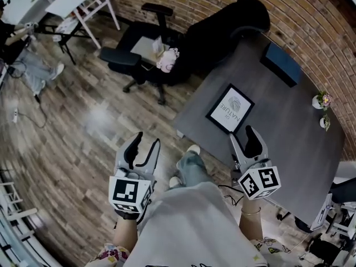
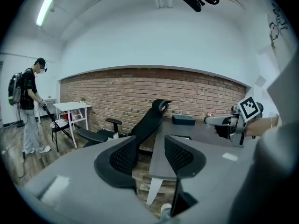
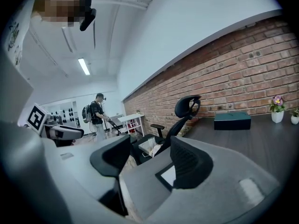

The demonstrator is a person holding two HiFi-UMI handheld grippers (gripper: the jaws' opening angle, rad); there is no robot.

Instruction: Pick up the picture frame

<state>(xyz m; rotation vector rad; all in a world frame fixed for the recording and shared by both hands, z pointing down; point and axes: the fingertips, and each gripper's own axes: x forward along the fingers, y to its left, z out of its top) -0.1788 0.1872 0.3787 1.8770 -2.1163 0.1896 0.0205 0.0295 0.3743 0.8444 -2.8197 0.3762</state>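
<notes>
The black picture frame (image 1: pixel 230 109) with a white print lies flat on the dark grey table (image 1: pixel 278 127), near its front left part. My right gripper (image 1: pixel 243 137) hovers at the table's near edge just short of the frame, jaws open and empty. In the right gripper view the frame (image 3: pixel 168 175) shows low between the open jaws of that gripper (image 3: pixel 148 160). My left gripper (image 1: pixel 146 144) hangs over the wooden floor left of the table, open and empty. The left gripper view looks past its open jaws (image 2: pixel 149 155) at the table's corner and the right gripper (image 2: pixel 233 122).
A black office chair (image 1: pixel 161 43) stands at the table's far left corner. A dark box (image 1: pixel 282 63) and small flower pots (image 1: pixel 321 100) sit at the table's back. A white table (image 1: pixel 78 1) and another person (image 2: pixel 30 106) are farther left.
</notes>
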